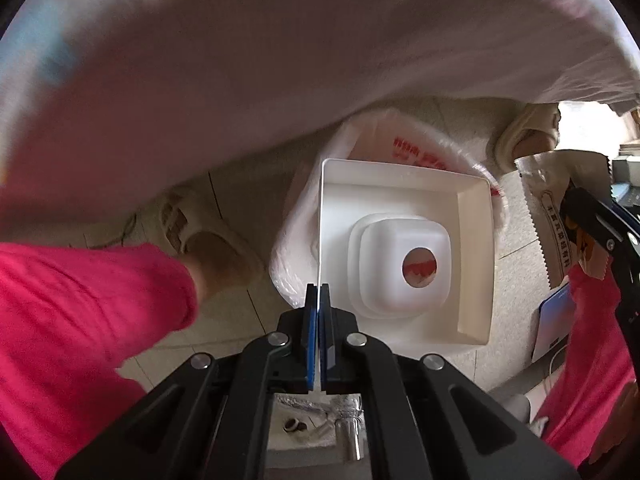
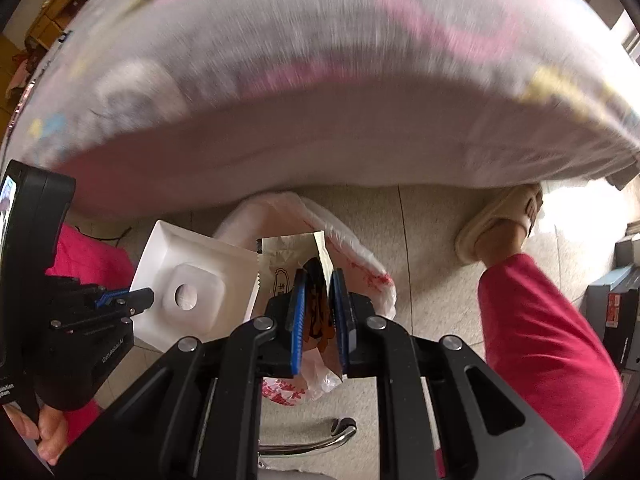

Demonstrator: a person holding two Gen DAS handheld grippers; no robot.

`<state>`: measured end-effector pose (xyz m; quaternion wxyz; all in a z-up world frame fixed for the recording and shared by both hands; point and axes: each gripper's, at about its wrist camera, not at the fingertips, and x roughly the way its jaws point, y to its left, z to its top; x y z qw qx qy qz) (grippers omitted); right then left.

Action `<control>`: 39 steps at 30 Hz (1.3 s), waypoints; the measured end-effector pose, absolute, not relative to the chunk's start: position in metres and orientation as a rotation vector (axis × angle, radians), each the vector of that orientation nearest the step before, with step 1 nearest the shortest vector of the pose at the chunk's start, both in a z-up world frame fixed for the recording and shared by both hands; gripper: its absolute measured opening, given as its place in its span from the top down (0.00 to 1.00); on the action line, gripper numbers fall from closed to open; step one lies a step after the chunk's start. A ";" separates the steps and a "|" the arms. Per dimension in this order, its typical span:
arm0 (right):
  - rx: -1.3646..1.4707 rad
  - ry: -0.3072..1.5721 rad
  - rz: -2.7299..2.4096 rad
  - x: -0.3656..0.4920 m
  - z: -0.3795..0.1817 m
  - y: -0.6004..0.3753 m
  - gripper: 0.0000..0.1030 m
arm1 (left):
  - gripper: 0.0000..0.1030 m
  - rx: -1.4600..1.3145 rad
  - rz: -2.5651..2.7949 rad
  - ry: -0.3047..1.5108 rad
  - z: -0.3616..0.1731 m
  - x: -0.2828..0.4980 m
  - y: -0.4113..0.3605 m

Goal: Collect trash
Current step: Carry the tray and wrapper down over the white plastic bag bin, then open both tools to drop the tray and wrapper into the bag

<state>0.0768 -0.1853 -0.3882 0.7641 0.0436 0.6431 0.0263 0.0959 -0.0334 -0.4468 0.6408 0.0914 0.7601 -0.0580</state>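
Note:
My left gripper (image 1: 319, 288) is shut on the left wall of a white box tray (image 1: 472, 264) with a moulded insert and a round hole, held over a white plastic trash bag (image 1: 404, 144) on the floor. The tray also shows in the right wrist view (image 2: 160, 256), with the left gripper (image 2: 138, 298) on its edge. My right gripper (image 2: 319, 276) is shut on a beige and orange snack wrapper (image 2: 286, 260), held above the bag (image 2: 352, 256). The wrapper shows at the right of the left wrist view (image 1: 552, 200).
A bed with a white patterned sheet (image 2: 320, 100) overhangs the top of both views. The person's slippered feet (image 1: 208, 236) (image 2: 500, 220) and pink trouser legs (image 2: 544, 344) stand on the tiled floor either side of the bag. Dark boxes (image 2: 616, 308) sit far right.

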 end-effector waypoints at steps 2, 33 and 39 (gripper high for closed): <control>0.101 1.425 0.054 0.079 -0.402 -0.186 0.87 | 0.98 0.211 -0.107 1.754 -0.458 0.094 -0.031; 0.133 1.676 0.013 0.094 -0.514 -0.192 0.84 | 0.97 0.256 -0.073 1.950 -0.535 0.100 -0.042; 0.132 1.680 0.006 0.093 -0.518 -0.192 0.56 | 0.66 0.290 -0.074 1.945 -0.535 0.099 -0.046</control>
